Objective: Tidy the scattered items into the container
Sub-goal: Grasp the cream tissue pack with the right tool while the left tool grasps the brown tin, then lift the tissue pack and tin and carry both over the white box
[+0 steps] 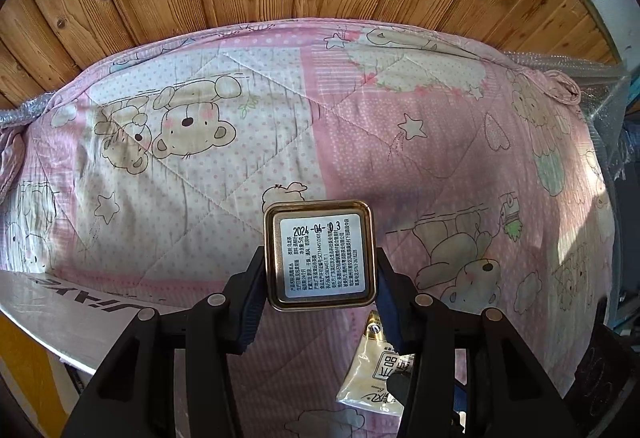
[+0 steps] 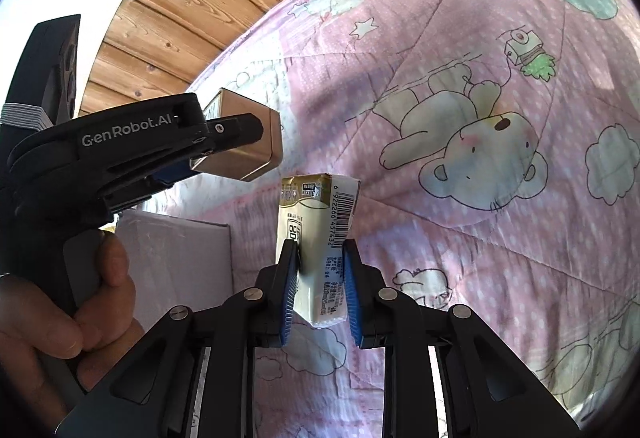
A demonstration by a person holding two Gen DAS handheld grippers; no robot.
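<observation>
Carry step; left gripper [image 1: 320, 258] clamps gold tin [image 1: 320, 254]; right gripper [image 2: 320, 278] clamps tissue pack [image 2: 316, 238]; next: white box [image 2: 176, 258] at 9 o'clock, release inside.

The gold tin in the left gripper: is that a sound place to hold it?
Probably yes. The left gripper clamps the gold tin across two opposite flat side walls, labelled base facing the camera. Parallel flat sides suit the pads; coming straight at the base keeps the rounded corners clear.
</observation>
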